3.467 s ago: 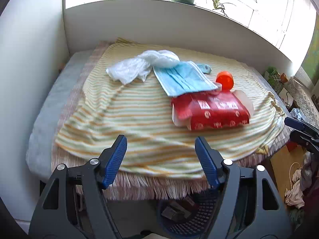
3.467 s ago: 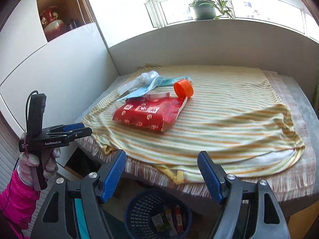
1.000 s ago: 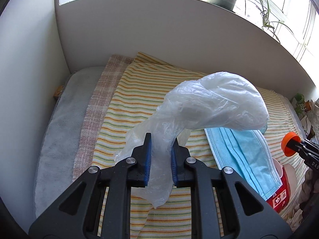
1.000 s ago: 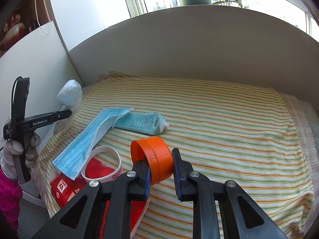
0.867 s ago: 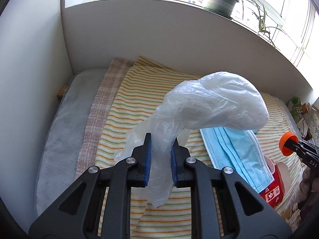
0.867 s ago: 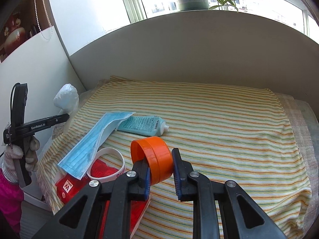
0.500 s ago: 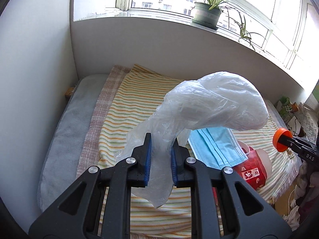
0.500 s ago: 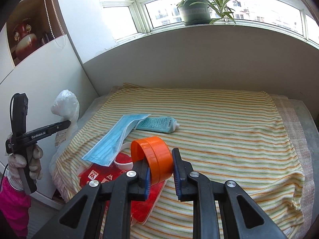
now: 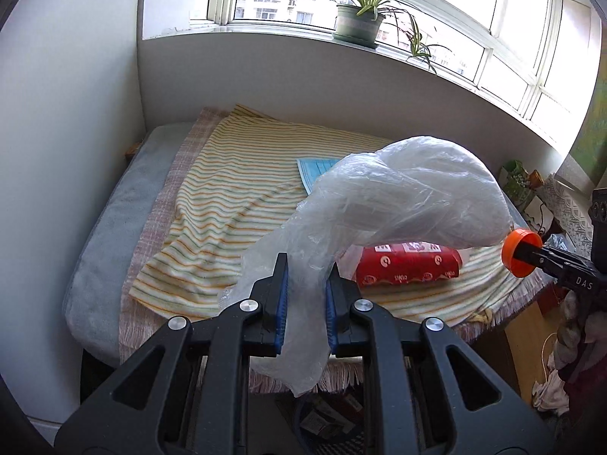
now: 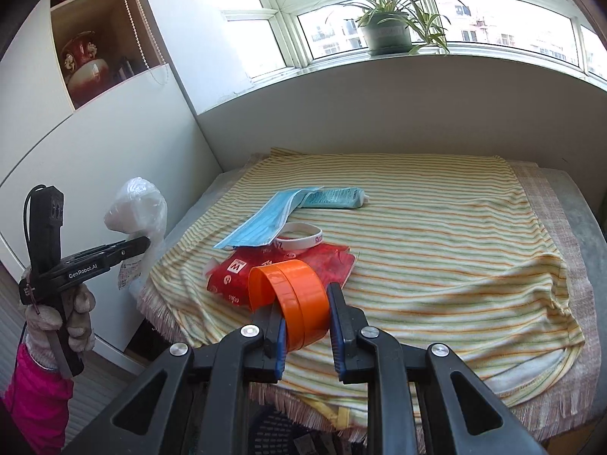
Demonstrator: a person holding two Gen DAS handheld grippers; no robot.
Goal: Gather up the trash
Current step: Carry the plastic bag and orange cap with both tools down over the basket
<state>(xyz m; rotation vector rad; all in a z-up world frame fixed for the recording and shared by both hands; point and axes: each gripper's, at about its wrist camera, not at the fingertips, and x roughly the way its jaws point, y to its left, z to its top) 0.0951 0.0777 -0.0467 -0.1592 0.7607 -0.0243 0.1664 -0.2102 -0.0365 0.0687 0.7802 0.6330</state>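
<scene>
My left gripper (image 9: 305,295) is shut on a crumpled clear plastic bag (image 9: 402,204), held in the air near the front edge of the striped blanket (image 9: 235,189). My right gripper (image 10: 305,316) is shut on an orange plastic cap (image 10: 292,295), also above the front edge. In the right wrist view the bag (image 10: 138,208) and the left gripper (image 10: 146,244) show at the left. On the blanket lie a red packet (image 10: 280,269), a blue face mask (image 10: 265,220), a white wristband (image 10: 299,239) and a teal tube (image 10: 334,198).
A dark basket (image 9: 322,424) with some items sits on the floor under the front edge. White cabinet wall (image 10: 95,159) stands at the left, a grey back panel behind the bed. A potted plant (image 10: 387,30) is on the sill. Clutter stands at the right side (image 9: 561,341).
Both grippers have pulled back from the blanket toward its front edge and risen a little, each keeping its item. The window and the floor basket have come into view.
</scene>
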